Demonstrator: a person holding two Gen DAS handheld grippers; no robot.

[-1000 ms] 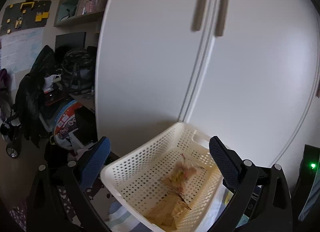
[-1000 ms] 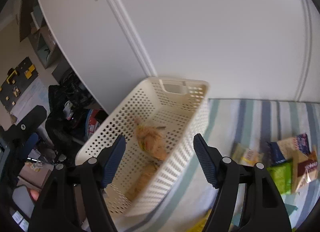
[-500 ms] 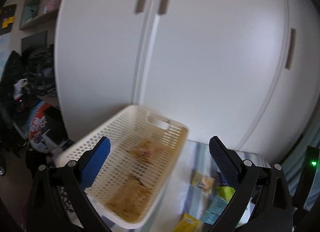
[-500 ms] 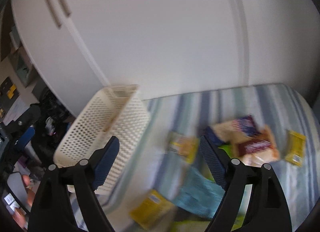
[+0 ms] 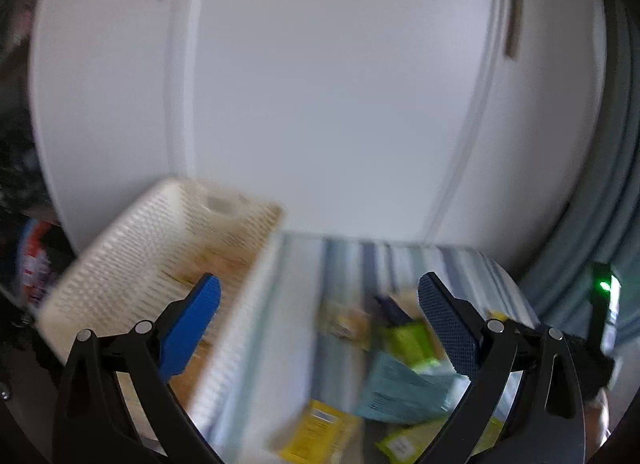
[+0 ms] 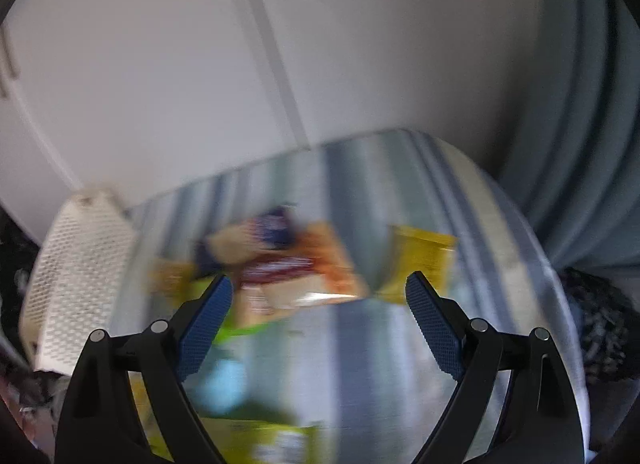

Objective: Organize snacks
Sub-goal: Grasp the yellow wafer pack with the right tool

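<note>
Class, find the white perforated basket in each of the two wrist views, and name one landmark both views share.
Left wrist: the basket fills the lower left, behind the left gripper.
Right wrist: the basket stands at the left edge, left of the right gripper.
Shared landmark: the striped cloth under the snacks.
</note>
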